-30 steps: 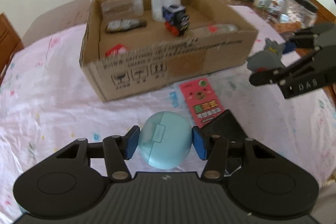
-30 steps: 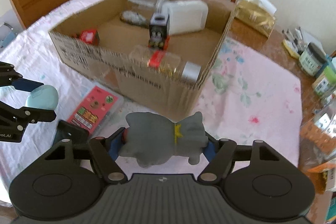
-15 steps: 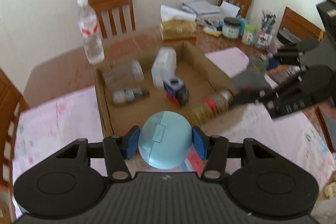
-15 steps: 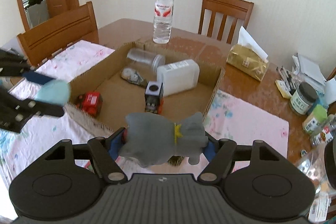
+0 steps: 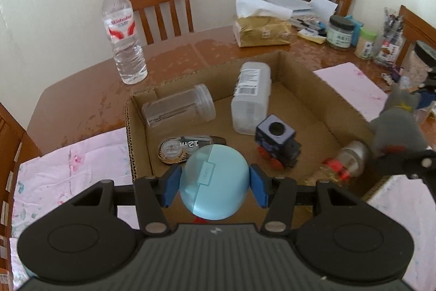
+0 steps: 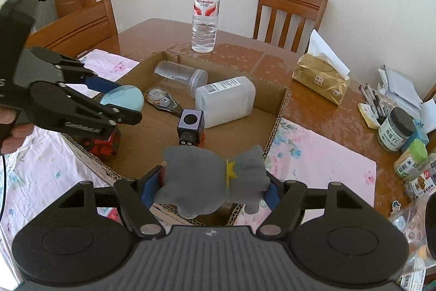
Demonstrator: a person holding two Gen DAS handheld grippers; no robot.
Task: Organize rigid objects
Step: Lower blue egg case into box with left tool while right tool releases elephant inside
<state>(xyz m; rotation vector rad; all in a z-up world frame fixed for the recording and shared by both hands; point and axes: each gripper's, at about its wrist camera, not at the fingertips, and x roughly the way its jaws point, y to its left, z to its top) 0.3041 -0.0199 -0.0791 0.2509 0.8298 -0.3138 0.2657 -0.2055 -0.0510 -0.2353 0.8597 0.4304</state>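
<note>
My left gripper (image 5: 213, 185) is shut on a round light-blue case (image 5: 214, 182) and holds it above the near left part of the open cardboard box (image 5: 338, 97). The same case (image 6: 122, 98) shows from the side in the right wrist view. My right gripper (image 6: 209, 186) is shut on a grey plush toy (image 6: 215, 179) with a yellow collar, over the box's near right corner. Inside the box lie a clear jar (image 5: 178, 107), a white container (image 5: 250, 97), a dark toy train (image 5: 276, 145), a tape dispenser (image 5: 188, 147), a spice bottle (image 5: 344, 162) and a red toy (image 6: 105, 145).
A water bottle (image 5: 122, 32) stands beyond the box on the wooden table (image 5: 81, 92). A gold tissue pack (image 5: 261, 30), jars and pens crowd the far right. Pink floral cloth (image 6: 321, 157) flanks the box. Wooden chairs (image 6: 288, 11) ring the table.
Both grippers rose and moved forward from the table in front of the box to over it, each carrying its object. The pink card pack has dropped out of view.
</note>
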